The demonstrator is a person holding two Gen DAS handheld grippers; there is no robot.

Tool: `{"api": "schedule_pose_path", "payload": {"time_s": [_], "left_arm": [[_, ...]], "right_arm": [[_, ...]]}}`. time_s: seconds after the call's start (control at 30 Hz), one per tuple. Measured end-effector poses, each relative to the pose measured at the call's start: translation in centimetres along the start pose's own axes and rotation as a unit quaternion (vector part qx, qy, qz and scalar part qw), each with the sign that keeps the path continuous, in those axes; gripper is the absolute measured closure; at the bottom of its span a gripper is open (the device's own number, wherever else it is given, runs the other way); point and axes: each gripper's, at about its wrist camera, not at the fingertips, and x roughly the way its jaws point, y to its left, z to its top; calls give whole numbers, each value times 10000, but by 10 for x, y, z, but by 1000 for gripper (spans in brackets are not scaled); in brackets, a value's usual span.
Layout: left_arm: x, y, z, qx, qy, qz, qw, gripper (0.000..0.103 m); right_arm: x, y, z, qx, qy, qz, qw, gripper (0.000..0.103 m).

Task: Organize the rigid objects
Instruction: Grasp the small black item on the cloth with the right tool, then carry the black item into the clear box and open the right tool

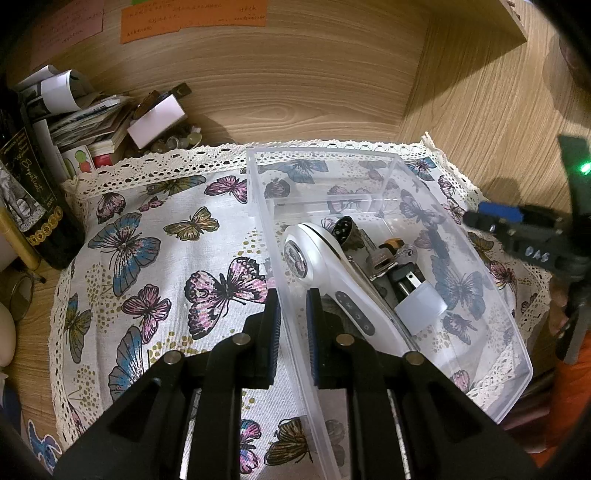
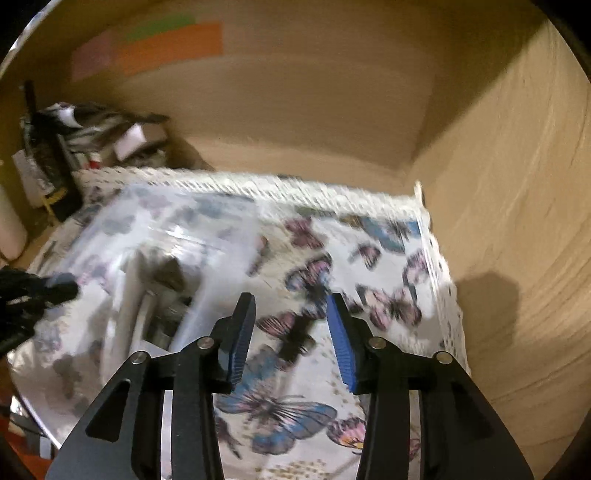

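A clear plastic box (image 1: pixel 480 295) lies on the butterfly cloth (image 1: pixel 155 258). Inside it are a white handheld device (image 1: pixel 325 273), keys (image 1: pixel 384 254), a black clip and a white cap (image 1: pixel 421 306). My left gripper (image 1: pixel 293 325) straddles the box's left wall with its jaws close on either side; I cannot tell if they press it. My right gripper (image 2: pixel 291 339) is open and empty above the cloth, right of the blurred box (image 2: pixel 147 266). It also shows at the right edge of the left wrist view (image 1: pixel 517 229).
A dark bottle (image 1: pixel 33 199), stacked papers and small boxes (image 1: pixel 92 122) crowd the back left corner. Wooden walls (image 1: pixel 295 81) close the back and right. Sticky notes (image 1: pixel 192 18) hang on the back wall.
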Motion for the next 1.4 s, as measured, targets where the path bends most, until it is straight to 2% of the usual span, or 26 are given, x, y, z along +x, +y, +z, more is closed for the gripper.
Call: {"api": "schedule_pose_path", "payload": {"time_s": [0.27,0.43,0.53,0.63,0.83,1.0,1.23,1.4], "left_arm": [[1,1,-1,-7,25,5,10000,91],[1,2,-1,8,27,14,10000,91],[2,1,-1,7,28,13,10000,91],[2,1,-1,8,26,13,10000,91],[2,1,-1,8,29,15,10000,91],[2,1,-1,8,29,16,10000,91],[2,1,-1,7,29,15,10000,91],[2,1,-1,9,29,15,10000,91]], "right_arm": [[37,-9,-20,116,607,93,9980,66],[53,-7,-23,128,817,241,9963,66],[54,-5,-23,118,779,230,9966,66],[53,-4,-23,97,737,201,9970,79],[41,0,-20,1,566,88,9984,79],[11,2,-12,-20,184,28,9998,79],[-25,12,8,-113,-393,154,9990,79],[-38,36,15,-396,-642,332,9966,79]]}}
